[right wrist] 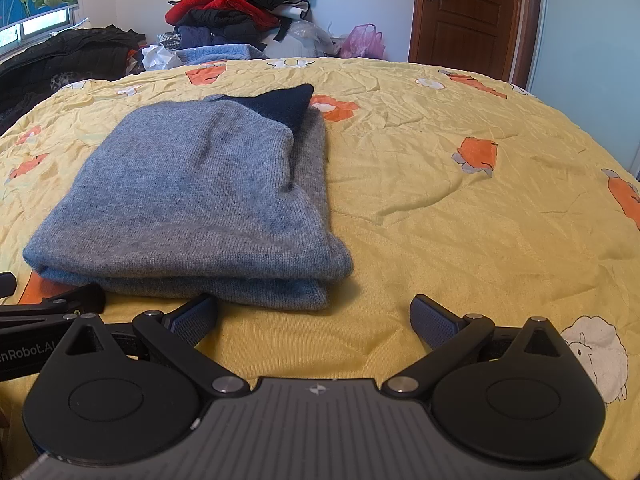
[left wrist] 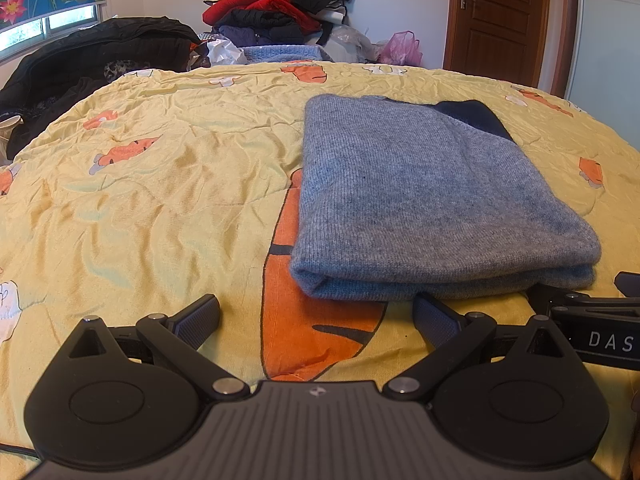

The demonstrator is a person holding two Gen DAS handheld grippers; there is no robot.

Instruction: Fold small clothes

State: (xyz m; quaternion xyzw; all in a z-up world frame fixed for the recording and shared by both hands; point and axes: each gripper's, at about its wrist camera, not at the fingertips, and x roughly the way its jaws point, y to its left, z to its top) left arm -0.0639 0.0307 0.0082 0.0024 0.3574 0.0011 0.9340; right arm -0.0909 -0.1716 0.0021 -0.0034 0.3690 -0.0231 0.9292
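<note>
although the folding looks close to done, the left wrist view shows the left gripper point(left wrist: 316, 312) low over a yellow quilted bedspread with orange carrot prints point(left wrist: 160, 168), its two black fingers spread wide and holding nothing. the grey-blue knitted sweater with a dark navy patch at its far end point(left wrist: 432, 192) lies folded into a thick rectangle, ahead and to the right of the claw. the near folded edge sits just beyond the right-hand fingertip, and whether they touch is hard to tell. at the far right edge, part of the other gripper's black body pokes in, just beside the sweater's near corner. behind the bed are a heap of red and dark clothes point(left wrist: 272, 4), a pink plastic bag point(left wrist: 402, 48) and a brown wooden door point(left wrist: 500, 16).

in the right wrist view, the right gripper point(right wrist: 314, 314) is also spread wide and empty, resting near the bedspread. the sweater point(right wrist: 192, 192) lies ahead and to the left, its stacked layers showing along the near edge, with the left-hand fingertip just beside that edge. the top layer sits slightly askew, leaving a strip of lower layer exposed along the right side.

judging from this, the step in hand is tidying or finishing. to do it well, square the layers by nudging the right side inward with open fingers, press lightly to flatten, and avoid pinching one layer alone, which could drag the stack apart.
</note>
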